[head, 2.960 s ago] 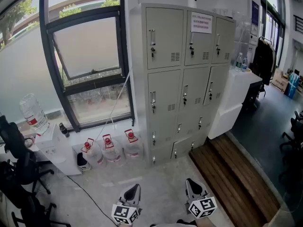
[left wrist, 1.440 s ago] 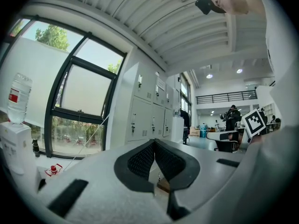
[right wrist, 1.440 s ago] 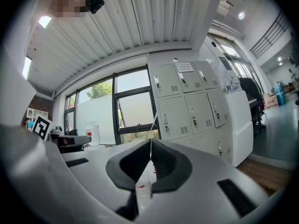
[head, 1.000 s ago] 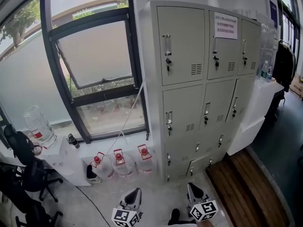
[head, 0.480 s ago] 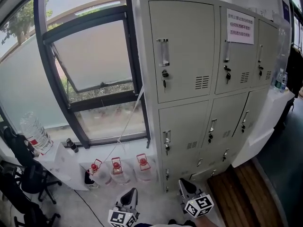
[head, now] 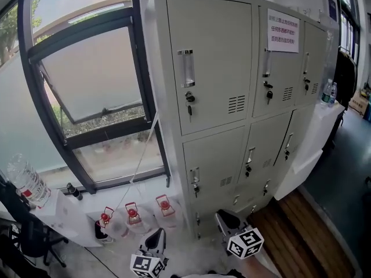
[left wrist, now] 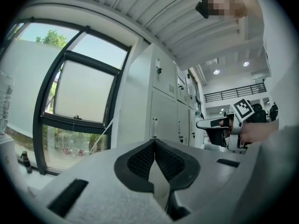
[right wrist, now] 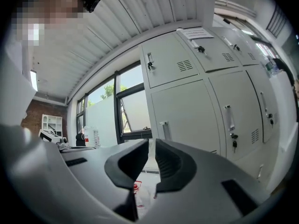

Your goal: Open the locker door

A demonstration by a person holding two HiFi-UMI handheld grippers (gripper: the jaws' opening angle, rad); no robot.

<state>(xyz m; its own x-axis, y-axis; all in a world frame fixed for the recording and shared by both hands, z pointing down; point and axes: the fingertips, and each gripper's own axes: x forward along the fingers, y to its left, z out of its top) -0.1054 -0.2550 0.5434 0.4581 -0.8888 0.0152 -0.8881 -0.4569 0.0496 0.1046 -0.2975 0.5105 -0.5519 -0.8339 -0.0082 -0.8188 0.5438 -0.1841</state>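
We hold both tools low before us: the left gripper [head: 156, 236] has its jaws pressed together on nothing, and the right gripper [head: 222, 218] is likewise closed and empty. Just beyond them, red-capped water jugs [head: 132, 216] stand on the floor beside the grey locker bank [head: 264, 135]. Its top-left locker door [head: 217, 51] is closed, with a key [head: 189, 100] in its lock below the handle [head: 186, 68].

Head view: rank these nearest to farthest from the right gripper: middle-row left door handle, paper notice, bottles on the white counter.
From the right gripper:
1. Middle-row left door handle, just ahead and slightly left.
2. Paper notice, high on the top row, to the right.
3. Bottles, far right on the white counter.
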